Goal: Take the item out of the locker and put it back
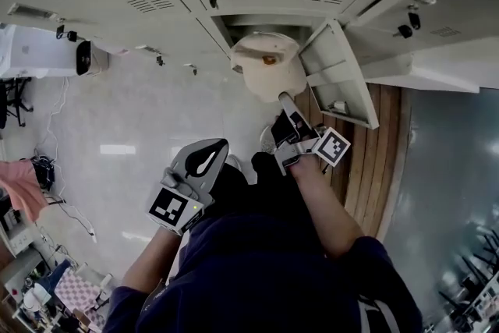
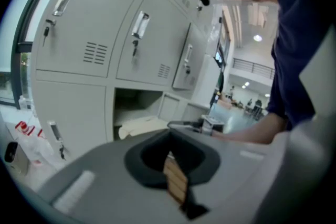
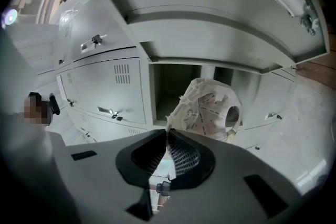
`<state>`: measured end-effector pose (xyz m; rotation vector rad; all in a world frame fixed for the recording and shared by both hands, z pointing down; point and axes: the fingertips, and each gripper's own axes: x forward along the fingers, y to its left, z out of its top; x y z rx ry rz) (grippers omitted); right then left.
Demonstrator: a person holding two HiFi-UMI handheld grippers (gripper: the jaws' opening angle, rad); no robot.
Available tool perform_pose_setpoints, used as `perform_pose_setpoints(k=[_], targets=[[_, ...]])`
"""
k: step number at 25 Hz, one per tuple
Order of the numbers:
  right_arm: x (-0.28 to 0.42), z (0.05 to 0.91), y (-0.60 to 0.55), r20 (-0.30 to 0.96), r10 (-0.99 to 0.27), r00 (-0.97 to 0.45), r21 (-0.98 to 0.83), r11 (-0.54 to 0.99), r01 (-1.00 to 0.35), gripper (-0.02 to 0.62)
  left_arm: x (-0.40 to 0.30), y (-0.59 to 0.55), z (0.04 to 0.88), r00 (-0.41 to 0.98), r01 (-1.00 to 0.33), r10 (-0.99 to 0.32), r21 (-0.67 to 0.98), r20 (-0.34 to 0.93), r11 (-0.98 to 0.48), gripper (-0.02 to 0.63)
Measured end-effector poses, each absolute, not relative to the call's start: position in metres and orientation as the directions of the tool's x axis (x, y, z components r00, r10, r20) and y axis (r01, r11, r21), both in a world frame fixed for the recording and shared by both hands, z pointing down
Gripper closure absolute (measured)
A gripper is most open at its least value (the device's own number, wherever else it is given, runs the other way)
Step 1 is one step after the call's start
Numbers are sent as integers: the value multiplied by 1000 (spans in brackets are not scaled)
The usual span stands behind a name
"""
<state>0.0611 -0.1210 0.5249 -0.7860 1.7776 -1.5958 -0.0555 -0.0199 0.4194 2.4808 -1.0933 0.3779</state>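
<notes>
The right gripper [image 1: 285, 99] has its fingers pinched tight on a corner of the white bag [image 1: 269, 66], so the bag hangs from them. The bag is right at the mouth of the open locker [image 1: 257, 21]. The locker door [image 1: 337, 74] stands swung to the right, out of the way. The left gripper [image 1: 209, 152] hangs low and near, with its fingers together and nothing in them.
</notes>
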Motion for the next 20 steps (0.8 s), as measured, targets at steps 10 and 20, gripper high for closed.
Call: perform_pose_setpoints(k=[10,20], targets=[[61,602,-165,17,-821,-571,-997,26,-67,577,-71,-34,459,655,-748,-600,279,459,-602,603],[43,665,-208,-16,-885,-465,-996,56,-72,577,-115,-54,510,690,-706,-554,265,465,-657,603]])
